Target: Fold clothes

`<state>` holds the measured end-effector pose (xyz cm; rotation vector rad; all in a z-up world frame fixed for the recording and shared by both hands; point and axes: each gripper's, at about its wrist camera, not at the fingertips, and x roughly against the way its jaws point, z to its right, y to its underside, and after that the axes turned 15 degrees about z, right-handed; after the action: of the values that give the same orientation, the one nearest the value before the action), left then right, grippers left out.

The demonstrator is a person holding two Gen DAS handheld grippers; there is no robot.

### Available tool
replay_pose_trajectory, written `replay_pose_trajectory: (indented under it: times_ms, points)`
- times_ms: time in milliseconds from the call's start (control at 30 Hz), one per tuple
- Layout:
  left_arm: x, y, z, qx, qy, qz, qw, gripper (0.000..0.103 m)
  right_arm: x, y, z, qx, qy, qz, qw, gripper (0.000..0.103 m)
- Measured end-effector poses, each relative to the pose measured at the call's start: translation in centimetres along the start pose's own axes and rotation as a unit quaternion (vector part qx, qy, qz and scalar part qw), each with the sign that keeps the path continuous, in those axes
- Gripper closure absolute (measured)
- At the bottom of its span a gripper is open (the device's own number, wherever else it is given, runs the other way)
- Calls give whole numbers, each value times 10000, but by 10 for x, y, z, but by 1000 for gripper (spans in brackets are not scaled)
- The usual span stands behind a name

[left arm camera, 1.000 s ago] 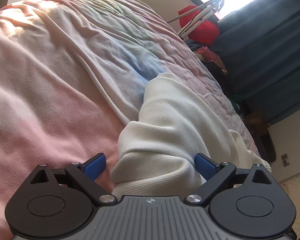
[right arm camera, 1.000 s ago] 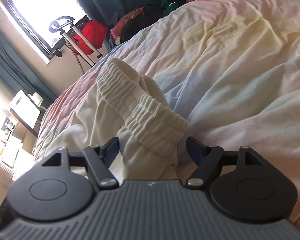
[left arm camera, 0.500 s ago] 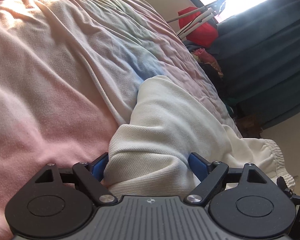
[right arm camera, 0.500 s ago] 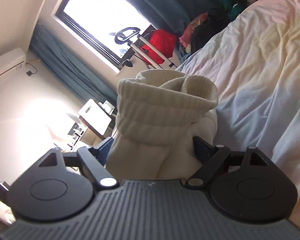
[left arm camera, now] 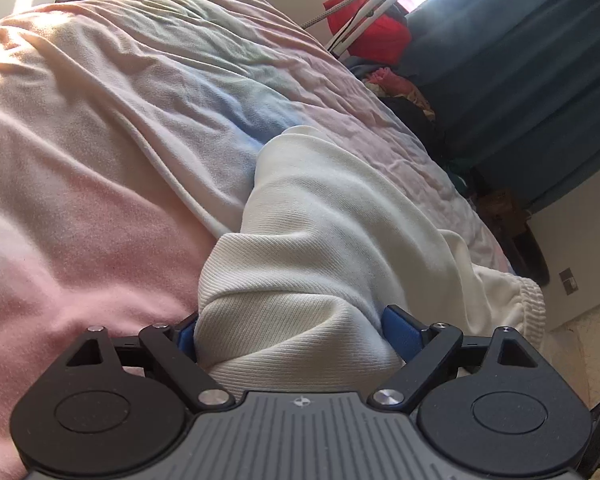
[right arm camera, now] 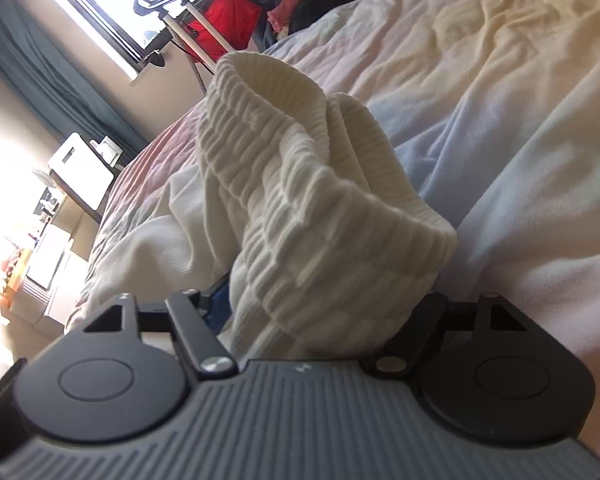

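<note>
A white knit garment (left arm camera: 340, 240) lies bunched on a pastel pink and blue bed cover (left arm camera: 80, 200). In the left wrist view a thick fold of it fills my left gripper (left arm camera: 292, 332). Both blue pads (left arm camera: 400, 332) touch the cloth, though the jaws are opening slightly. In the right wrist view the garment's ribbed elastic waistband (right arm camera: 300, 200) stands up in a loop between the jaws of my right gripper (right arm camera: 324, 300). Those jaws are closing on it, and the cloth hides the right pad. The waistband also shows at the right edge (left arm camera: 528, 304) of the left wrist view.
The rumpled bed cover (right arm camera: 500, 120) spreads to the right. Beyond the bed stand a white rack (right arm camera: 196, 52), a red bag (right arm camera: 224, 20), a heap of clothes (left arm camera: 396, 84) and dark blue curtains (left arm camera: 520, 80). A desk with white items (right arm camera: 80, 172) sits at the left.
The left jaws have drawn in from wide apart onto the fold. The right gripper raised the waistband toward the window, then brought it back down over the bed, and its jaws narrowed.
</note>
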<state>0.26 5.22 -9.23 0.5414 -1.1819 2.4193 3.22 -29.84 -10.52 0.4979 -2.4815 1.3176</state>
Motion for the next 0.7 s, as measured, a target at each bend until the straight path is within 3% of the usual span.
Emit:
replay_pose_trajectory:
  times_ms: [67, 133, 267, 400, 567, 700]
  points:
    - [2, 0, 2, -105, -36, 54, 9999, 18, 12, -2, -9, 139, -148, 237, 9995, 57]
    - [7, 0, 3, -171, -53, 124, 9998, 25, 23, -3, -17, 262, -297, 479, 9981, 62]
    - [22, -2, 12, -378, 28, 431, 9984, 42, 38, -5, -32, 401, -480, 837, 9945, 65]
    - [46, -5, 30, -716, 233, 743, 9944, 54, 54, -18, -39, 242, -639, 998, 9927, 67]
    - [72, -12, 87, -1185, 594, 1142, 9846, 61, 77, -52, -22, -479, -585, 1103, 9910, 68]
    - [49, -14, 162, -1638, 951, 1140, 9752, 64, 94, -93, 10, -1049, -306, 1353, 9848, 68]
